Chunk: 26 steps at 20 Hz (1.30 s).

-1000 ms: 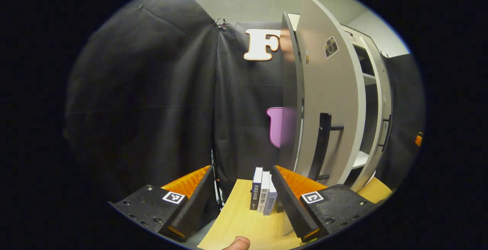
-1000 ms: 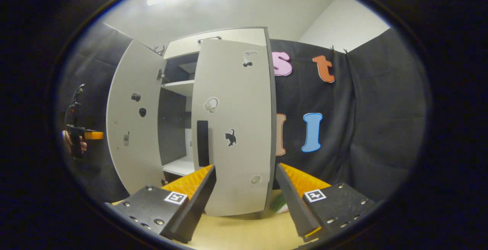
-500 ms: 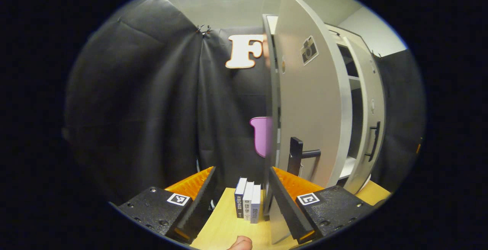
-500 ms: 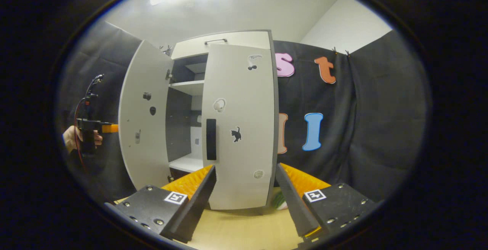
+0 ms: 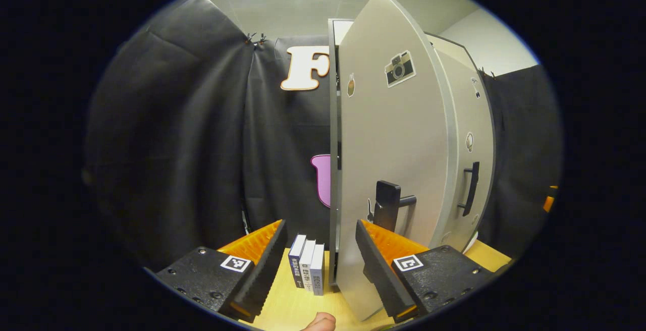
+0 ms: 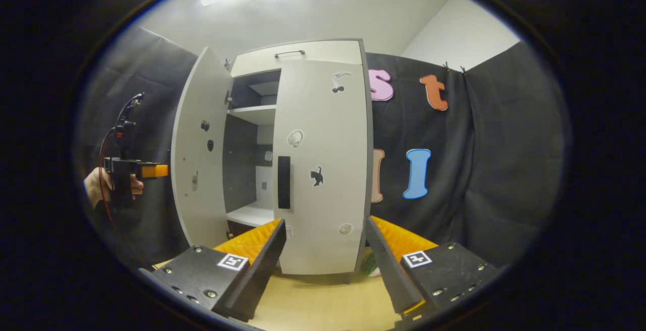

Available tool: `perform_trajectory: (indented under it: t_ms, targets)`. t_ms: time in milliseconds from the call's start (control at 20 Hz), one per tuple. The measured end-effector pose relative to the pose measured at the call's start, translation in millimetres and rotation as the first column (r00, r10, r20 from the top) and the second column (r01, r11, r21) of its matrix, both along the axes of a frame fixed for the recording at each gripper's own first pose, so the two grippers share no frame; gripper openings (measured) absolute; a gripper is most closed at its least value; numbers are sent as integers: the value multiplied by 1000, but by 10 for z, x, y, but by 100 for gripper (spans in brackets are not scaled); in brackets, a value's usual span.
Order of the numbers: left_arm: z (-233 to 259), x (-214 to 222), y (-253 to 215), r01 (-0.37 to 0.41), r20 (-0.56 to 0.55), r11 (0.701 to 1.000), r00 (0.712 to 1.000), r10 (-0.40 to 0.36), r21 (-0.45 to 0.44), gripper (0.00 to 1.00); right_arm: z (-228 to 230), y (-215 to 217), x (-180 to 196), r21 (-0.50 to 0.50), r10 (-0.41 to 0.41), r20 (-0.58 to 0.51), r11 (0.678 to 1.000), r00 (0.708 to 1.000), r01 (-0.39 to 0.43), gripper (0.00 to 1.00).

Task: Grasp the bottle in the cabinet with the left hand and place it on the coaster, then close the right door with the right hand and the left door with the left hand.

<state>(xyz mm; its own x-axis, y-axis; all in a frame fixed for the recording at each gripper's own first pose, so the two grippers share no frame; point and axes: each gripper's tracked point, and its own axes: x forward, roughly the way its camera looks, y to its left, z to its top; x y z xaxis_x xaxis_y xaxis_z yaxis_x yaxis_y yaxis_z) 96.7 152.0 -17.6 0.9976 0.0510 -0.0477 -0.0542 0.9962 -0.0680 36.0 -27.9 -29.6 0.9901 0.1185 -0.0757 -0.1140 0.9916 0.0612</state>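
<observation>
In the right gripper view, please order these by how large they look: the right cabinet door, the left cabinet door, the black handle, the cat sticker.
1. Right cabinet door, though it stands nearer the camera.
2. Left cabinet door, seen at an angle, so it looks narrower.
3. Black handle.
4. Cat sticker.

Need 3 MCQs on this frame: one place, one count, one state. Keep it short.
1. Where do the books stand?
A. left of the left door's edge
B. inside the cabinet
C. on the floor

2. How many books?
A. one
B. three
C. five

3. State of the cabinet doors?
A. both shut
B. both wide open
C. right door about shut, left door ajar

Key: 1 A, they stand on the table beside the door edge; 2 B, three spines show; 3 C, shelves show only behind the left door.
</observation>
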Motion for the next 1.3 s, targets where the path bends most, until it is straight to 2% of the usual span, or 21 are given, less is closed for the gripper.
perform_trajectory:
  t_ms: [650,1000,1150,1300]
  targets:
    - [43,91,-506,60,6,998,998,-60,22,86,-2,52,-44,5,-37,38,999,999,37,96]
    - [52,141,-717,82,7,996,997,-82,26,88,52,63,-21,77,-72,32,995,997,69,96]
    - [49,131,-820,102,11,994,995,-103,30,86,28,103,-22,60,-70,26,996,997,68,96]
    - [59,127,-864,104,11,994,994,-104,42,90,-29,139,-36,42,-62,24,997,998,61,96]
